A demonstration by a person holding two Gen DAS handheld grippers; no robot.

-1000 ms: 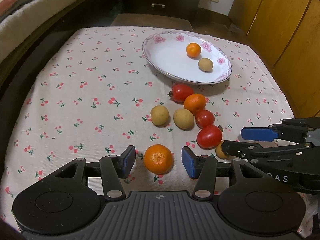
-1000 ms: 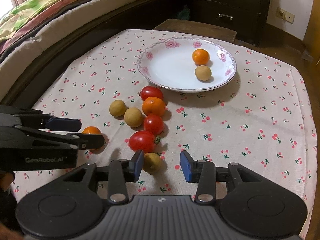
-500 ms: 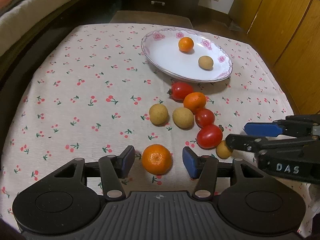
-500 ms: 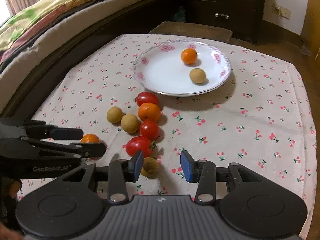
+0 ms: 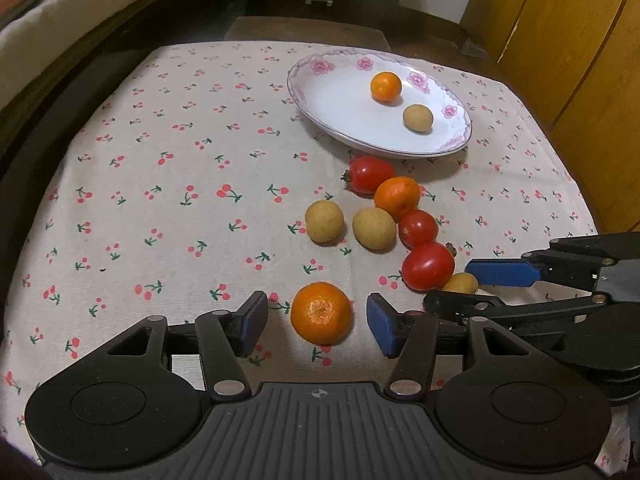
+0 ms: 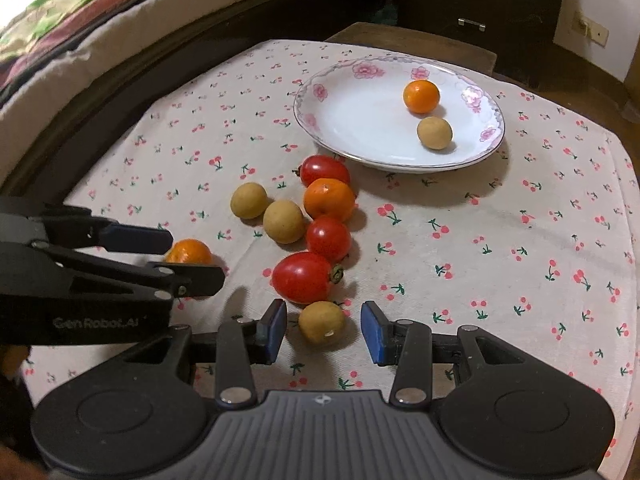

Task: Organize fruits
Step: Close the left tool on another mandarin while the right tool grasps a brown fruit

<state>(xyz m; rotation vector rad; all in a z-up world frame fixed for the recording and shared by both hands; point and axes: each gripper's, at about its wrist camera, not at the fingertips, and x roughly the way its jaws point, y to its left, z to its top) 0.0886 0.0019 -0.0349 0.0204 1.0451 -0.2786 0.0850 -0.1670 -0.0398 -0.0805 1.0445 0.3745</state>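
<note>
My left gripper (image 5: 317, 325) is open, its blue pads on either side of an orange mandarin (image 5: 321, 313) on the cloth, not touching it. My right gripper (image 6: 324, 330) is open around a small tan longan (image 6: 321, 322), also apart from it. A loose cluster lies beyond: three red tomatoes (image 6: 303, 277), an orange (image 6: 329, 199) and two tan longans (image 6: 283, 221). The white floral plate (image 6: 352, 120) at the back holds one mandarin (image 6: 421, 96) and one longan (image 6: 434, 132).
The table has a cherry-print cloth (image 5: 180, 184). A bed (image 6: 80, 40) runs along the left, a dark dresser (image 6: 480, 0) stands behind, and wooden cabinets (image 5: 580, 60) stand at the right. Each gripper shows at the edge of the other's view.
Both grippers have shifted a little toward the table's near side and settled around their fruits. The right gripper now straddles the tan longan more centrally. No fruit has moved.
</note>
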